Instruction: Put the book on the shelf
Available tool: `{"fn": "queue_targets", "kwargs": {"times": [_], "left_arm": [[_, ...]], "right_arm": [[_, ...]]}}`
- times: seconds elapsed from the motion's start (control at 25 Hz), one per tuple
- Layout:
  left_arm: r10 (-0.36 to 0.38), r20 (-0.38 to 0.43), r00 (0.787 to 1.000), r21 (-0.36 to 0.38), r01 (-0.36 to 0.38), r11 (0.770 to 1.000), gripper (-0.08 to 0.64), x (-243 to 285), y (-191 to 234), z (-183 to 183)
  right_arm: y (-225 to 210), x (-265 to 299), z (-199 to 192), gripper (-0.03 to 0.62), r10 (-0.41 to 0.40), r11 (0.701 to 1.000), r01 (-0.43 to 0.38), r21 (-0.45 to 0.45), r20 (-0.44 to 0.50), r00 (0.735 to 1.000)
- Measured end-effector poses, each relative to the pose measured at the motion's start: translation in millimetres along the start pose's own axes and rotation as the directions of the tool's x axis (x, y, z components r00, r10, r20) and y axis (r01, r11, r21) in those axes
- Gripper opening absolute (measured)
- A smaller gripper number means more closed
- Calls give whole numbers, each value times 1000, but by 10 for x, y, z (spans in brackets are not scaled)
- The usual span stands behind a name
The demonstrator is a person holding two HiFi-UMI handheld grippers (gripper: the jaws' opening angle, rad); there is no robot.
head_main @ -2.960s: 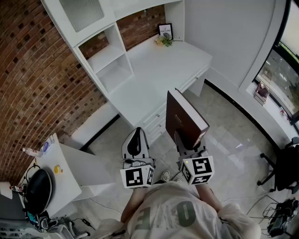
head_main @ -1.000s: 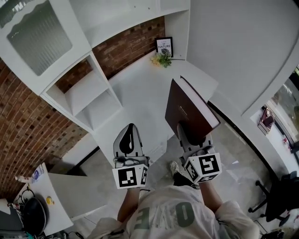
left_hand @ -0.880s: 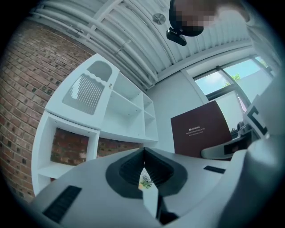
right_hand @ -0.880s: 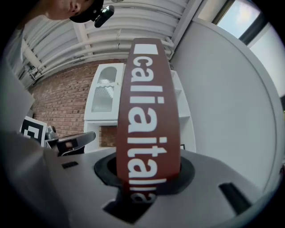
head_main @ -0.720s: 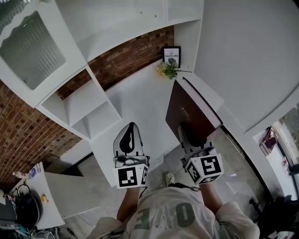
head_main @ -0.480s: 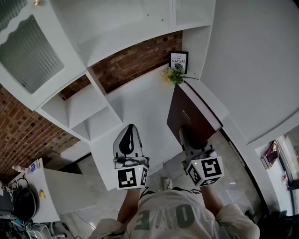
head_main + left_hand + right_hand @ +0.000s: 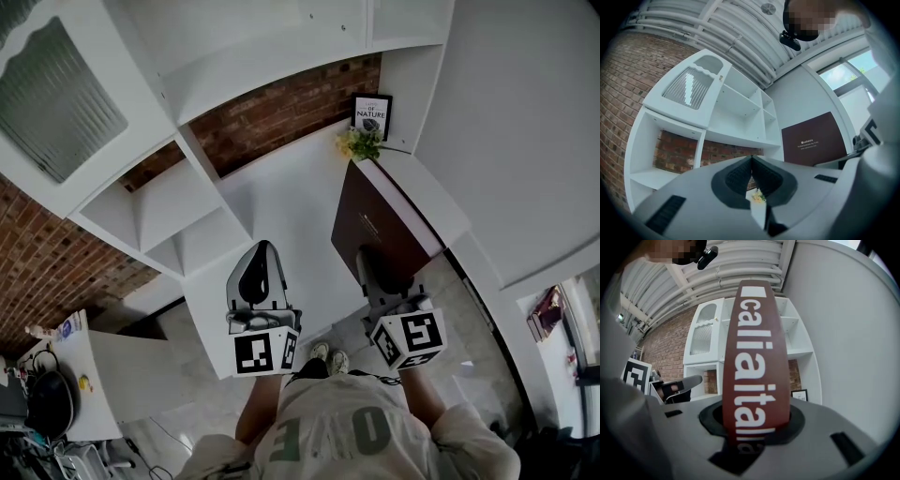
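Note:
A thick dark brown book stands on edge in my right gripper, which is shut on its lower end; its spine with white lettering fills the right gripper view. The book hangs over the right part of the white desk. My left gripper is shut with nothing in it, its pads pressed together, over the desk's front edge. Ahead rises the white shelf unit with open compartments; the book shows at the right in the left gripper view.
A framed print and a small yellow flower bunch sit at the desk's back right corner. A brick wall backs the desk. A frosted cabinet door is upper left. A low side table with clutter stands at lower left.
Both grippers and the book have moved forward toward the desk and shelf unit. The book's top now nearly reaches the flowers. The grip on the book is unchanged.

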State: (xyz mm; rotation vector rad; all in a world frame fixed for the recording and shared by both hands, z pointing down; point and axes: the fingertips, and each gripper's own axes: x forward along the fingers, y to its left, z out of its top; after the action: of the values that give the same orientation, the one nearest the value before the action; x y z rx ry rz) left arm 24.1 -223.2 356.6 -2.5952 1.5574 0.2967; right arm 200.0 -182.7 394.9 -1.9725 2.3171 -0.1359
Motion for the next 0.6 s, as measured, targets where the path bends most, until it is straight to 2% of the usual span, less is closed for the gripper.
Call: {"fn": "queue_targets", "kwargs": {"times": [0.4,0.6], "left_arm": [[-6,8,1000,20,6,1000,12,25,224,11],[-20,5,1000,21,20,1000,12,36,231,7]], "right_arm": [[175,137,42,150,-9,1000,9,-7,26,1000],[222,198,49,150,27,998,-29,58,26,999]]}}
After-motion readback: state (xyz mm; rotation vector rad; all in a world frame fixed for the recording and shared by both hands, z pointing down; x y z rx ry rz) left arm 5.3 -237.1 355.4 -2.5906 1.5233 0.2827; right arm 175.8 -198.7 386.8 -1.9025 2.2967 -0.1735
